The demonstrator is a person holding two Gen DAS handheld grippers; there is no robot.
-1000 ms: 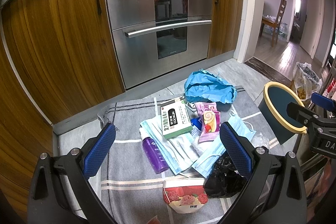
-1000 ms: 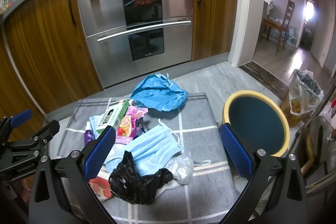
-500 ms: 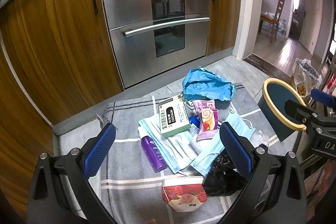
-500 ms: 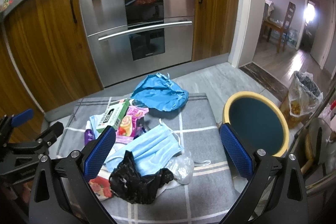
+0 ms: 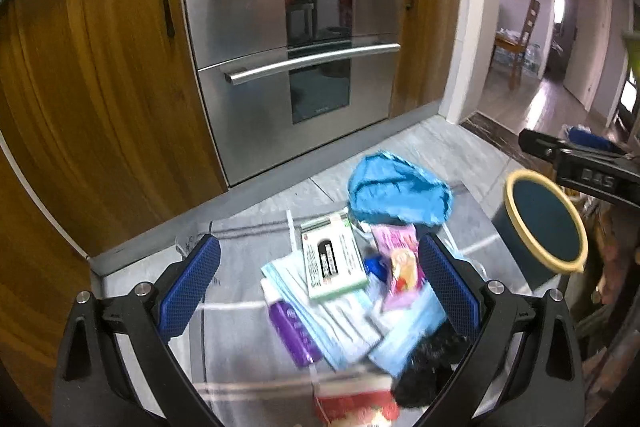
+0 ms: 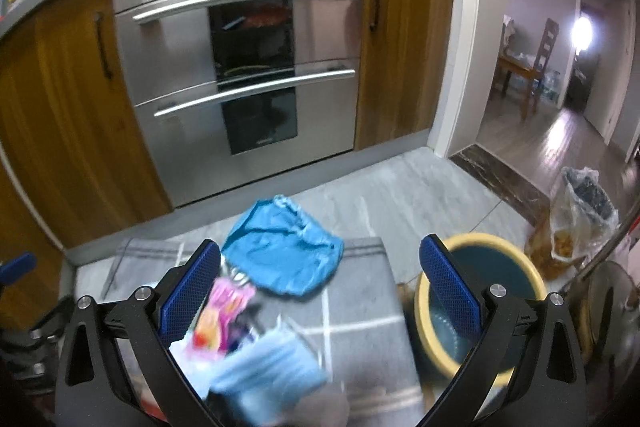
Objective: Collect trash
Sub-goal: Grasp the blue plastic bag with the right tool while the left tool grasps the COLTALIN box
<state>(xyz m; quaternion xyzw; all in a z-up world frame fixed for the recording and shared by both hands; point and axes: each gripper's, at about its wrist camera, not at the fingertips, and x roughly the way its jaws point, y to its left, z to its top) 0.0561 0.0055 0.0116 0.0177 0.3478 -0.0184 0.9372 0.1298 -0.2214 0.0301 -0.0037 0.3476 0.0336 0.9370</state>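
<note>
Fingers (image 5: pixel 192 287) of both grippers spread, empty. Box (image 5: pixel 334 261) between left fingers; descend squarely, pinch its long sides, carry to bin (image 5: pixel 544 223).

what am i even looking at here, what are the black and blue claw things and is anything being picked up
These are two handheld grippers, one in each of a person's hands, each carrying a fisheye camera that looks out along its blue-padded fingers. One picture comes from the left gripper, the other from the right gripper. Both are open and hold nothing. Below them a grey checked mat on the kitchen floor carries trash: a crumpled blue bag, a small white box, a purple bottle, a pink wrapper and face masks. A yellow-rimmed bin stands beside the mat.
</note>
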